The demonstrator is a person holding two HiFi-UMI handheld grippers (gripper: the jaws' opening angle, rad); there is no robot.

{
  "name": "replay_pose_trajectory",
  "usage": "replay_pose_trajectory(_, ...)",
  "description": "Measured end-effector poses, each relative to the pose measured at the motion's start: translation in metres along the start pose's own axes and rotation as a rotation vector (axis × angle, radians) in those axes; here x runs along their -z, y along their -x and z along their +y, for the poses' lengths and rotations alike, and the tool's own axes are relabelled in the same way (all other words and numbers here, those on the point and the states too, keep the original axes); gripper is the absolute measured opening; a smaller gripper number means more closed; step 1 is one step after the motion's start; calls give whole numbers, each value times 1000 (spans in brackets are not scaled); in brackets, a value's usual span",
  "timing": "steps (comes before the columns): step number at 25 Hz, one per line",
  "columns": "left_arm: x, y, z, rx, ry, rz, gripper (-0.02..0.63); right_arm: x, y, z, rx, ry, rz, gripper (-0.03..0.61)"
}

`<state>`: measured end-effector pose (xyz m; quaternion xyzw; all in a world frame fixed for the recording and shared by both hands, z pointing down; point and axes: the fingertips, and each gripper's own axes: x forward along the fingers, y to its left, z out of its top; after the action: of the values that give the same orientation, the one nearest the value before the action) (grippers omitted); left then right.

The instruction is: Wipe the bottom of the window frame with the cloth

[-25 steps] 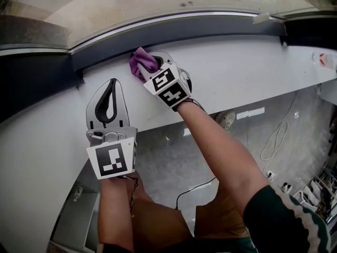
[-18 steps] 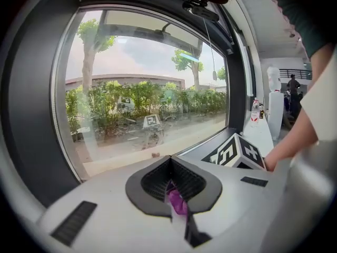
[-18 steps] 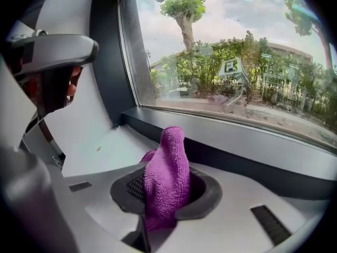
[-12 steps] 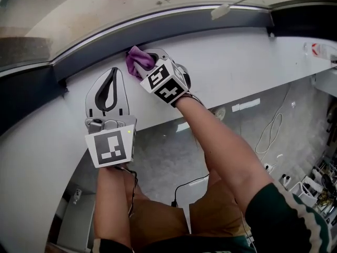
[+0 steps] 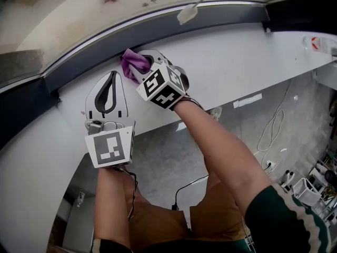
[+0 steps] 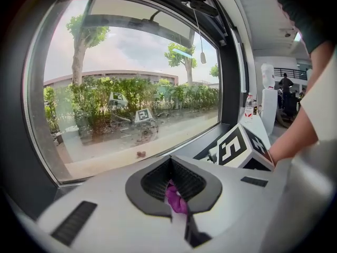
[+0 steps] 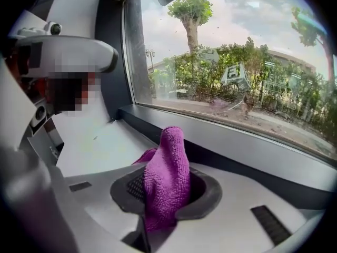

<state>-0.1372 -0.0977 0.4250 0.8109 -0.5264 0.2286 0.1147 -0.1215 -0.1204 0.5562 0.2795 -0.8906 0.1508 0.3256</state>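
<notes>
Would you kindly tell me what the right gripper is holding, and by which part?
The right gripper pinches the purple cloth by a bunched fold.

The head camera looks steeply down from close overhead onto the window frame (image 5: 158, 29). The left hand-held gripper (image 5: 112, 75) and right hand-held gripper (image 5: 140, 63) each carry a camera close behind the jaws, facing the glass (image 5: 79, 9). All three views share the cloth (image 5: 132, 61).

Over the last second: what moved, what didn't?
The right gripper, shut on the purple cloth, slid rightward along the window frame's bottom rail. The left gripper travelled with it over the white sill, and the head view panned right too. Unchanged: cloth at the rail, left gripper shut with a purple bit between its jaws.
</notes>
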Motion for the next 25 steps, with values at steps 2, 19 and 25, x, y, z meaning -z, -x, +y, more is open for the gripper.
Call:
replay_pose_trajectory(2,1,-5,-6,5,5,5,8,2,3,-6,16,9,0,100)
replay_pose_trajectory(19,-7,-43,-52,54,16,37,8,31,42,-63,93,-15,10,100)
replay_pose_trajectory(25,-10,-57,-74,72,11,64,8,41,59,-83,121,-47,3,100)
